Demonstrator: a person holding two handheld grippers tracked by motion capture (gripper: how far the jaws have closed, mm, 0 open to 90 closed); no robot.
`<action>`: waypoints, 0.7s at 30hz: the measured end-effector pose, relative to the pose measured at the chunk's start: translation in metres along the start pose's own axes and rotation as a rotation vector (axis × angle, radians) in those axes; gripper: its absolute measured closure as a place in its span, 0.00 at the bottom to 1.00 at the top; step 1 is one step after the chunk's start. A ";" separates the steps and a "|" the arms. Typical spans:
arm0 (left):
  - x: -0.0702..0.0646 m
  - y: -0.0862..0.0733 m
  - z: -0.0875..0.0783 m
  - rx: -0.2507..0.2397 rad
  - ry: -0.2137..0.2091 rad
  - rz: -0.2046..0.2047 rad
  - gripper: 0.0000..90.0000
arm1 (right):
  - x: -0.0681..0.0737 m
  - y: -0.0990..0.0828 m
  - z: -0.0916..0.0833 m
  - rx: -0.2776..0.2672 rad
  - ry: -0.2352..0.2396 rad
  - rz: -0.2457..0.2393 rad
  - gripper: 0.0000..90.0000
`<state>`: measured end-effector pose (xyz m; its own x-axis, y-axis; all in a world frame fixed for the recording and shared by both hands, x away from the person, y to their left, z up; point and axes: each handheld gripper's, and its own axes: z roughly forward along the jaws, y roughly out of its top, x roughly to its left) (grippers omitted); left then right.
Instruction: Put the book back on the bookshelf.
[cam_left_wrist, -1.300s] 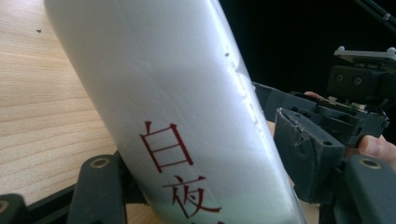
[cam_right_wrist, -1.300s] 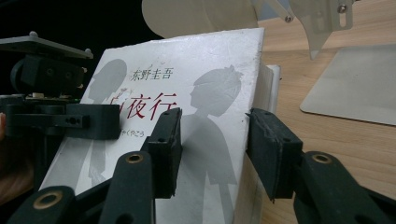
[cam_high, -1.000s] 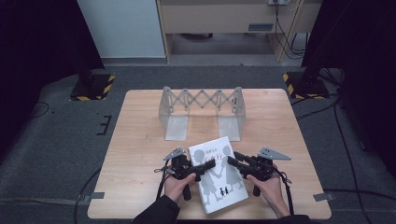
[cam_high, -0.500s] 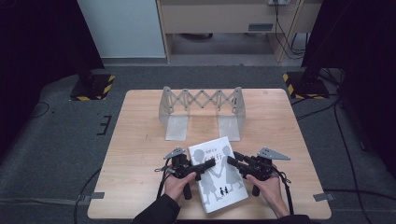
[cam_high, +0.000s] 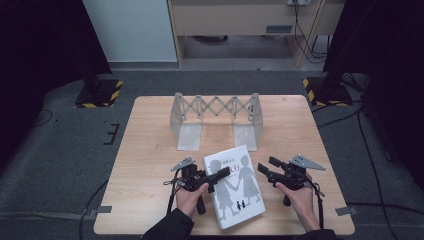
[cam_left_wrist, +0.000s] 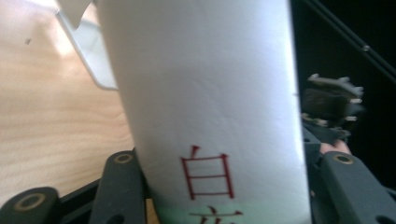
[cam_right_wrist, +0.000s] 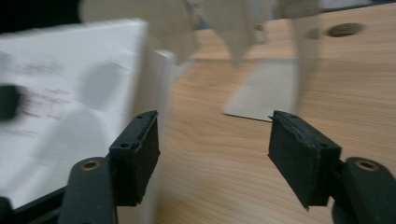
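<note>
Book: white book with grey figures and red characters is lying at the table's near edge.
Change: right gripper is now off the book, its jaws just opening, empty.
Left gripper: jaws have just been closing, pinching the book's left edge.

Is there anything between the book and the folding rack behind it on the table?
Nothing visible. The book, clamped in the left gripper, lies just in front of the rack, with bare table between. The right gripper is off the book, jaws just opened.
</note>
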<state>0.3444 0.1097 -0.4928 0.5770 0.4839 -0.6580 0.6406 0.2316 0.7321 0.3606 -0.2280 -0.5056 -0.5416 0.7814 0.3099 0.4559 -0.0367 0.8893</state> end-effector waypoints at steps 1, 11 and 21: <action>-0.002 0.001 -0.001 -0.005 -0.005 0.007 0.54 | -0.003 -0.001 -0.001 0.006 -0.019 -0.008 0.34; -0.011 0.011 -0.009 -0.008 -0.015 0.061 0.57 | -0.015 -0.010 0.005 0.139 -0.150 -0.074 0.28; -0.025 0.024 -0.021 -0.011 0.006 0.151 0.59 | -0.028 -0.018 0.007 0.259 -0.252 -0.109 0.26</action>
<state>0.3351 0.1211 -0.4551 0.6634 0.5187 -0.5393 0.5413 0.1649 0.8245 0.3722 -0.2450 -0.5329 -0.4208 0.9019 0.0971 0.5862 0.1886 0.7879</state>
